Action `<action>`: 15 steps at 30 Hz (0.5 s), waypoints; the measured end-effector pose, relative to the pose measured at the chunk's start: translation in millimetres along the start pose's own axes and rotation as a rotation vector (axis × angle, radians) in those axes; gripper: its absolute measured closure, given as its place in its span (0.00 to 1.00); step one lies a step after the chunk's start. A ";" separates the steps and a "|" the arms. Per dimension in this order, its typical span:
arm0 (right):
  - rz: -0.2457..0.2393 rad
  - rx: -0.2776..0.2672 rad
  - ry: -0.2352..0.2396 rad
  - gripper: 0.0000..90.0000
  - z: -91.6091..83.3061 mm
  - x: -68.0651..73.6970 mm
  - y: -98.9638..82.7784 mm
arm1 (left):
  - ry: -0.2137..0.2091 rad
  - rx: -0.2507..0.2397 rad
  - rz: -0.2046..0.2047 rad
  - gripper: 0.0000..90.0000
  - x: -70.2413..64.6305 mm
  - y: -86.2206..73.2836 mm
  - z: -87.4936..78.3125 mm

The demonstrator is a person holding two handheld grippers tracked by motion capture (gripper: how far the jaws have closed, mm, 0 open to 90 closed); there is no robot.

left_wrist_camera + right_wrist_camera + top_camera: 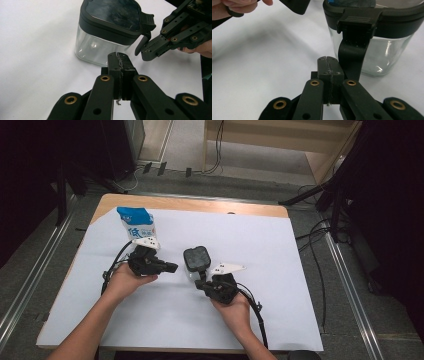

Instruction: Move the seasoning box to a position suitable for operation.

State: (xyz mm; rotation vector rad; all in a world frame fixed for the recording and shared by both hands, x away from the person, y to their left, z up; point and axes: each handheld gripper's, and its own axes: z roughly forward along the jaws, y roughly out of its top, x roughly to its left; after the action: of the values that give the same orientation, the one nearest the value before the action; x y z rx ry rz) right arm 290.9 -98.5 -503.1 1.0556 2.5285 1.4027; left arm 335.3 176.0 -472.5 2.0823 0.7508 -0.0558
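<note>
The clear jar [196, 265] with the black lid [112, 11] stands upright on the white sheet of the desk [280, 285], near the middle, and I take it as the landmark. The blue and white pouch [136, 224] stands behind and to the left of the jar, well apart from it. The left gripper [172, 267] lies level just left of the jar and points toward it; its fingers [113, 68] are pressed together with nothing between them. The right gripper [201, 283] is in front of the jar, close to the latch [355, 22] that hangs down the front wall of the jar; its fingers [324, 70] are also closed on nothing, and they sit just beside the lower end of this latch. If they touch it, I cannot tell.

In my judgement the step in hand is the approach to open the lid: both grippers are placed, but no grip is made yet. The next move probably needs the right fingers to push under the latch tab and lift it, while the left gripper holds the jar steady, because the light jar may slide on the sheet
</note>
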 end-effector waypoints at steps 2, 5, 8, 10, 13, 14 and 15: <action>0.008 -0.001 -0.001 1.00 -1.6 -1.5 -0.5 | 0.005 0.001 -0.004 1.00 0.8 0.0 0.5; 0.016 -0.003 -0.008 1.00 -4.2 -4.7 -1.4 | 0.001 0.005 -0.010 1.00 2.3 0.0 2.3; 0.035 -0.007 -0.016 1.00 -7.3 -9.2 -2.6 | -0.002 0.006 -0.014 1.00 2.4 0.0 3.7; 0.047 -0.009 -0.025 1.00 -9.6 -11.9 -3.2 | -0.004 0.004 -0.012 1.00 2.8 0.5 5.3; 0.064 -0.014 -0.035 1.00 -12.7 -16.6 -3.9 | -0.004 0.007 -0.012 1.00 4.1 0.9 6.4; 0.070 -0.016 -0.037 1.00 -13.5 -18.0 -4.1 | -0.005 0.006 -0.017 1.00 4.4 1.0 7.0; 0.071 -0.018 -0.040 1.00 -14.3 -19.3 -4.1 | -0.013 0.003 -0.021 1.00 4.9 1.0 7.6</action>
State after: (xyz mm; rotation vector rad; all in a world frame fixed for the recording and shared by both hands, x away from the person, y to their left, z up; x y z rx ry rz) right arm 298.3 -121.7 -502.9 1.1697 2.4696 1.4038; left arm 341.5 172.1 -477.8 2.0754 0.7655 -0.0829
